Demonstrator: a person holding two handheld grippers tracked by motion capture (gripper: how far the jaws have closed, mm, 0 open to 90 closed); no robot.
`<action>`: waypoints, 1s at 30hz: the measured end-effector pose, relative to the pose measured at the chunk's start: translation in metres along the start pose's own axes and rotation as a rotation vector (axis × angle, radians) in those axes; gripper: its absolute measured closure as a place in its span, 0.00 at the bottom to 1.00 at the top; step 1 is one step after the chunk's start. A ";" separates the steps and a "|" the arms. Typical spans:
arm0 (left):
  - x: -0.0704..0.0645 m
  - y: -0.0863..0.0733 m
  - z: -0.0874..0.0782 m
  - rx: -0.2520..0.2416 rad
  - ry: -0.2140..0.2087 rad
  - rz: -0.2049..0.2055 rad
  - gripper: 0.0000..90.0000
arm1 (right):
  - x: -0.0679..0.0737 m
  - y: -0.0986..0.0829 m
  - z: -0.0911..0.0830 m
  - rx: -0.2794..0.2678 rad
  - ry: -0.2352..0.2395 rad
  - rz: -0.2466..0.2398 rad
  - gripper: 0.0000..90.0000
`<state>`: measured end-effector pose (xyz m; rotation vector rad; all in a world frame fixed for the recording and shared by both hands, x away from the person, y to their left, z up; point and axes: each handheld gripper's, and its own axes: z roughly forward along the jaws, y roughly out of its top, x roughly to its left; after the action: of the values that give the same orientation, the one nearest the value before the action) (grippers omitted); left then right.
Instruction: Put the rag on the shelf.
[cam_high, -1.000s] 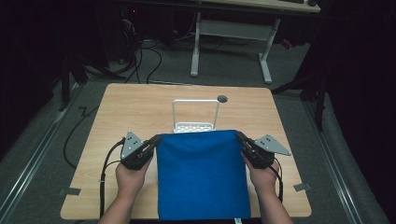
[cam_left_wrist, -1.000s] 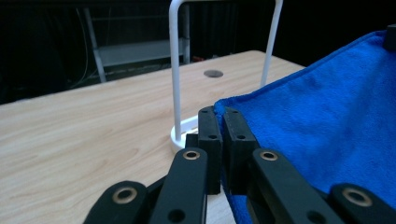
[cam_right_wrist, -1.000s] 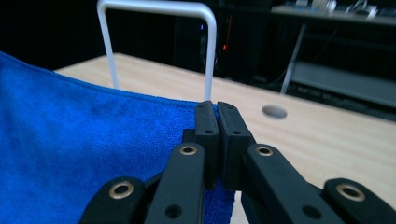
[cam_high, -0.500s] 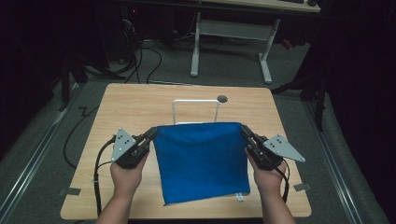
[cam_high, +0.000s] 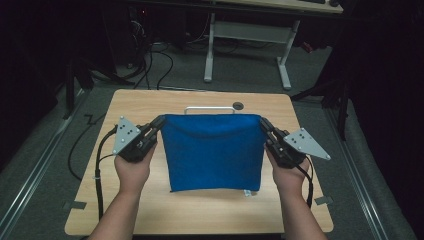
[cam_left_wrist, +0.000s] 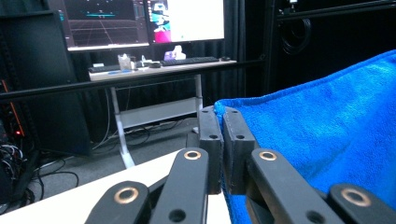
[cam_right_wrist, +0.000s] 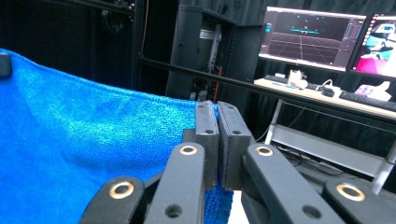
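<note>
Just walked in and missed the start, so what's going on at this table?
A person holds a blue cloth up by its two top corners, one corner pinched in the left gripper and the other in the right gripper. The cloth hangs spread between them above the table, its top edge sagging a little. A white rack stands just behind it.

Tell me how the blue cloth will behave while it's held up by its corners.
The cloth is probably floppy: its top edge sags between the left hand-held gripper and the right hand-held gripper. It likely grips well, since its fuzzy pile looks non-slippery. It seems light, hanging from two pinched corners.
</note>
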<state>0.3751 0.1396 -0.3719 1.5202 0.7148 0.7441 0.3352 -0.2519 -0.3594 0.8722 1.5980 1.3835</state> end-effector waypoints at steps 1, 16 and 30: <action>0.002 0.002 0.002 0.001 0.001 0.001 0.98 | -0.001 0.001 0.002 0.003 -0.003 -0.002 0.98; 0.028 0.039 0.035 -0.007 0.049 0.061 0.98 | -0.016 0.028 0.033 -0.011 -0.036 -0.002 0.98; 0.047 0.058 0.065 -0.005 0.092 0.094 0.98 | -0.033 0.043 0.071 -0.005 -0.064 0.034 0.98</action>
<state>0.4561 0.1339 -0.3150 1.5309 0.7129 0.8906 0.4128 -0.2460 -0.3157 0.9354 1.5364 1.3692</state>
